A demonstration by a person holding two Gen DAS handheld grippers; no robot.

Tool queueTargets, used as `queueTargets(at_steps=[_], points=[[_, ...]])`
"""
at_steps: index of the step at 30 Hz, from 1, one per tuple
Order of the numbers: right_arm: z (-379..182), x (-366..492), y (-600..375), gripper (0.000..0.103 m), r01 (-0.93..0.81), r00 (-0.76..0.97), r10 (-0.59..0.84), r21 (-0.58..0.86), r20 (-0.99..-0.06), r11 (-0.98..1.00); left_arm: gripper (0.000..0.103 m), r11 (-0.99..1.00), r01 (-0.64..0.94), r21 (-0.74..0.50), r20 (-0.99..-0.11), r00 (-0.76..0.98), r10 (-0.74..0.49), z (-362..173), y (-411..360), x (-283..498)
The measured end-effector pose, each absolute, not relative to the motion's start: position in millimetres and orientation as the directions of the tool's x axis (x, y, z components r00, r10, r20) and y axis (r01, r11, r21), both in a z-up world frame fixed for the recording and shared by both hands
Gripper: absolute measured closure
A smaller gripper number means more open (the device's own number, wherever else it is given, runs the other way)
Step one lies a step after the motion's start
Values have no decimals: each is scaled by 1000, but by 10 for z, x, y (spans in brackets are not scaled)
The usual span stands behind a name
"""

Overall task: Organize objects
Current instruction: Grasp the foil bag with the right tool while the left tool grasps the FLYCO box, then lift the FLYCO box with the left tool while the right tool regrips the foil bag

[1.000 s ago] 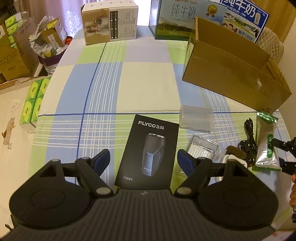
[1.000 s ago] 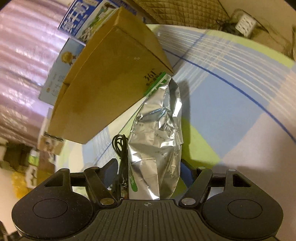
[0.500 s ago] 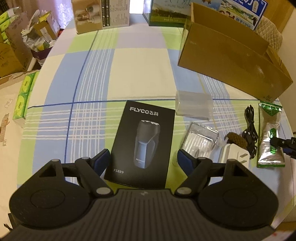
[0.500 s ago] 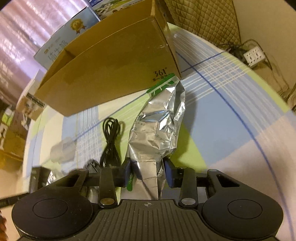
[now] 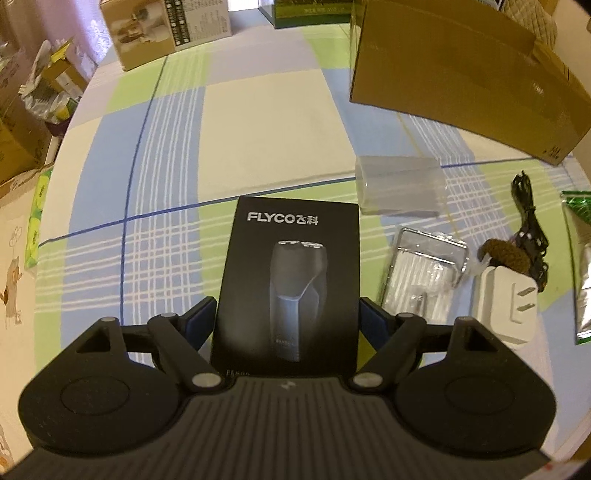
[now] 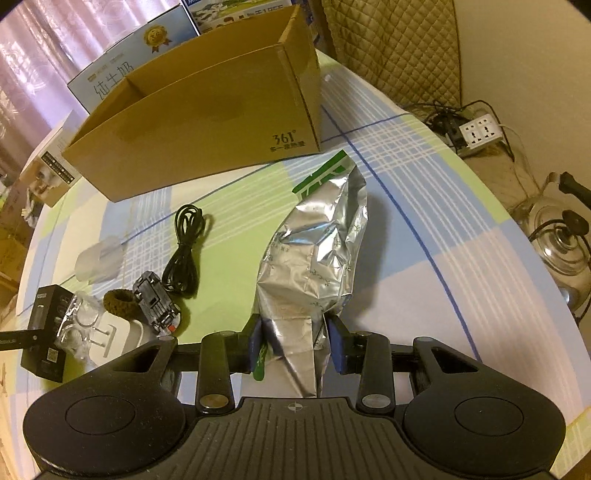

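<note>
My left gripper (image 5: 288, 323) has its jaws on both sides of a black FLYCO shaver box (image 5: 291, 280) that lies flat on the checked tablecloth; the pads sit at its edges, and I cannot tell if they press it. My right gripper (image 6: 295, 345) is shut on the bottom end of a crinkled silver foil pouch (image 6: 317, 254) with a green top, held lifted off the cloth. An open cardboard box (image 6: 207, 122) stands behind it, and also shows in the left wrist view (image 5: 461, 81).
Small items lie between the grippers: a clear plastic case (image 5: 399, 190), a clear blister pack (image 5: 424, 273), a white plug adapter (image 5: 506, 306), a brown ring (image 6: 120, 302), a coiled black cable (image 6: 186, 251) and a small toy car (image 6: 157, 299). Cartons (image 5: 166, 29) stand at the far edge.
My left gripper moved forward over the FLYCO box until its jaws flank it. My right gripper closed on the foil pouch and raised it, tilting upward.
</note>
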State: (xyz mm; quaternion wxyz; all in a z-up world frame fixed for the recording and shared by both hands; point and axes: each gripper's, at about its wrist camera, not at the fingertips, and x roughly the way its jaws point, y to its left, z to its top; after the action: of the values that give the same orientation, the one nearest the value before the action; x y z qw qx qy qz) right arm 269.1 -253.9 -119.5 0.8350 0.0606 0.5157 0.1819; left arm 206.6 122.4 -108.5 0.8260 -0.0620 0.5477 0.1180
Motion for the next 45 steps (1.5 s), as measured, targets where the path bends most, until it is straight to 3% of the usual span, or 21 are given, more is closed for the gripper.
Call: queueTargets(at_steps=[20,45], points=[[-1175,2675,-2552,69,-245,405,360,280,-840,928,26,956,-291,28,-915,378,142,-1131,1263,2027],[-679,2596,-2775,75,-249,451,476,406,-755,879,26,952,-302,-52,-851,513,116,-509,1143,1928]])
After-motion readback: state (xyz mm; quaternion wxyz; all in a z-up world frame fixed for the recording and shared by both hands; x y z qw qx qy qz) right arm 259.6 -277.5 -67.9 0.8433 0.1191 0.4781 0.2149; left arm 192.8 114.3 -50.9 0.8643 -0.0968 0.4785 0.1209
